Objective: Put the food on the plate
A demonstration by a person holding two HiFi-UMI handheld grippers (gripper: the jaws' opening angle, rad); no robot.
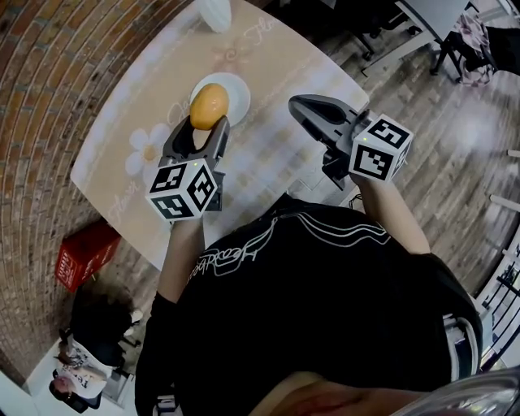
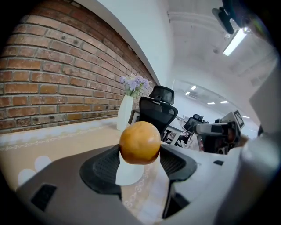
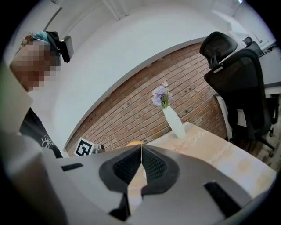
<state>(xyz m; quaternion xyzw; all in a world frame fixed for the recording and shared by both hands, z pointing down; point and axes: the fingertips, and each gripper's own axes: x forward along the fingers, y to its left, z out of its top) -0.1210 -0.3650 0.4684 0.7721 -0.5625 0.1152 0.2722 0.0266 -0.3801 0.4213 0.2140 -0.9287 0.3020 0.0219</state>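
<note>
Altogether: one orange (image 1: 210, 106), one plate (image 1: 241, 97), two tools (image 1: 206, 123) (image 1: 297, 105).

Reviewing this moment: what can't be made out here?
- Head view: the round orange food in the left gripper covers the middle of the round white plate; contact cannot be told.
- Left gripper view: the food hides most of the plate.
- Head view: the top edge cuts off the white vase.
- Head view: the red box's print is too small.
</note>
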